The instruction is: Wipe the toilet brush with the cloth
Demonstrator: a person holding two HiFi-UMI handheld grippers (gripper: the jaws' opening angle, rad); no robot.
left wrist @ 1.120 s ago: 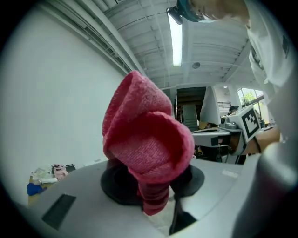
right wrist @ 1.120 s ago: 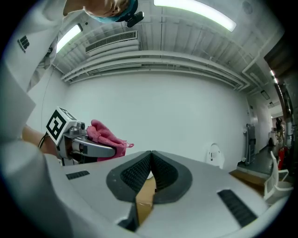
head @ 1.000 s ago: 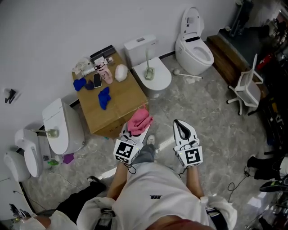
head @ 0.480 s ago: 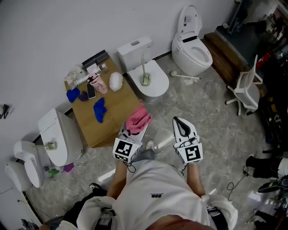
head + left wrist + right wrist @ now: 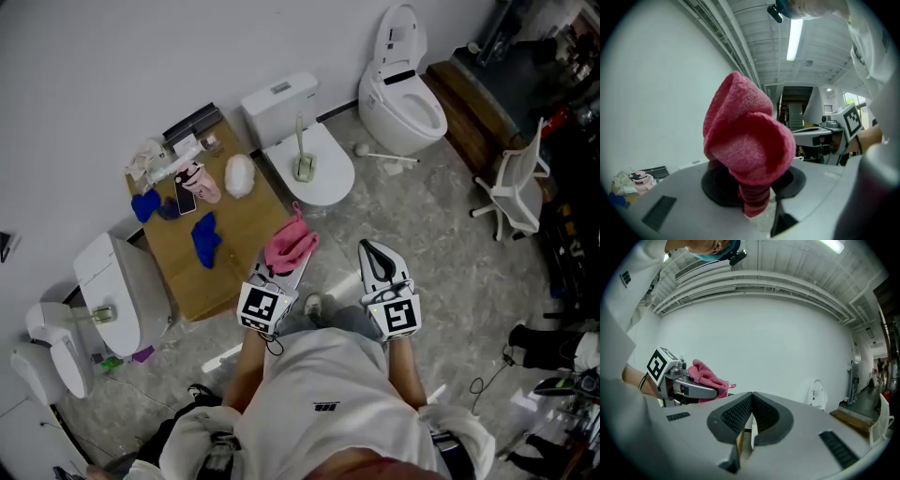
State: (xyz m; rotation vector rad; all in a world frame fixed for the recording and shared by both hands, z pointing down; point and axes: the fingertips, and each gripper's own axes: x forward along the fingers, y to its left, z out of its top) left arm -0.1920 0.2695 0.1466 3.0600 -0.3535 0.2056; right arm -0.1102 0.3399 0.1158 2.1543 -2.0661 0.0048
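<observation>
A pink cloth [image 5: 290, 246] bunches up out of my left gripper [image 5: 298, 265], which is shut on it; in the left gripper view the pink cloth [image 5: 747, 150] fills the middle and is pinched between the jaws. My right gripper [image 5: 369, 249] is shut with nothing in it, its dark ribbed pads [image 5: 740, 416] pressed together. The toilet brush [image 5: 301, 150] stands upright in its holder [image 5: 304, 170] on the closed lid of a white toilet [image 5: 319, 173] ahead of both grippers, well apart from them. From the right gripper view the left gripper [image 5: 689, 387] and the cloth [image 5: 708, 376] show at the left.
A wooden table [image 5: 239, 239] at the left carries blue cloths [image 5: 203, 237], a phone and bottles. A second white toilet [image 5: 405, 103] stands open at the back right, another brush [image 5: 384, 157] lying on the floor beside it. White chair [image 5: 517, 183] at the right. More toilets stand at the far left.
Both grippers have moved forward together toward the toilet with the brush; the table and toilets have slid down and left in the head view. The cloth stays held.
</observation>
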